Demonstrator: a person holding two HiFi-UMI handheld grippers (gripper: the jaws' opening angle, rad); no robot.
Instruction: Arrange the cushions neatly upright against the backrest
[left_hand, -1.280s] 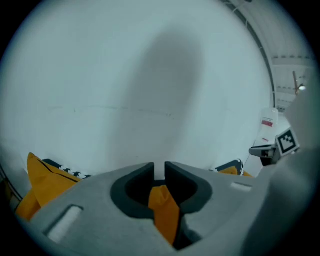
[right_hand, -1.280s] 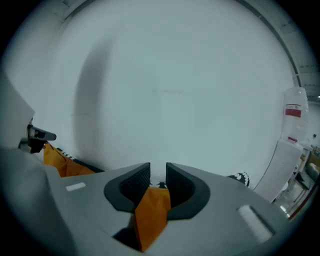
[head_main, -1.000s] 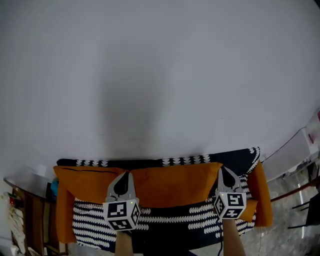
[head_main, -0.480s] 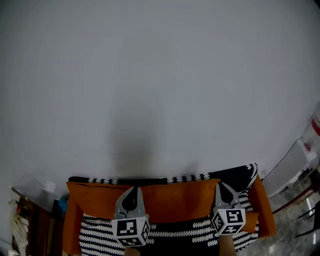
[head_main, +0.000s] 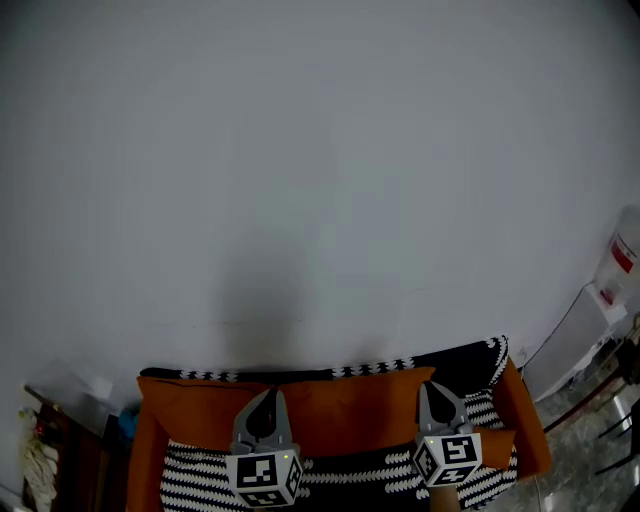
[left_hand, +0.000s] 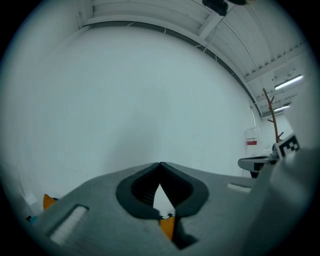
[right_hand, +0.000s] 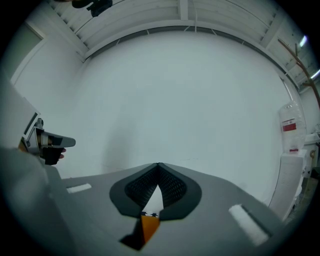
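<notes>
Orange cushion (head_main: 345, 405) stands along the backrest (head_main: 455, 355), low centre of the head view. Both tongs, left gripper (head_main: 268, 396) and right gripper (head_main: 436, 390), pinched shut and empty, have lifted since a second ago; likely this cushion is done. Black-and-white sofa cover (head_main: 195, 470) beneath; bare white wall (head_main: 320, 150) fills the rest.

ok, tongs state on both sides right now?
Left gripper: tongs closed, tips together, nothing between them.
Right gripper: tongs closed, tips together, nothing between them.
</notes>
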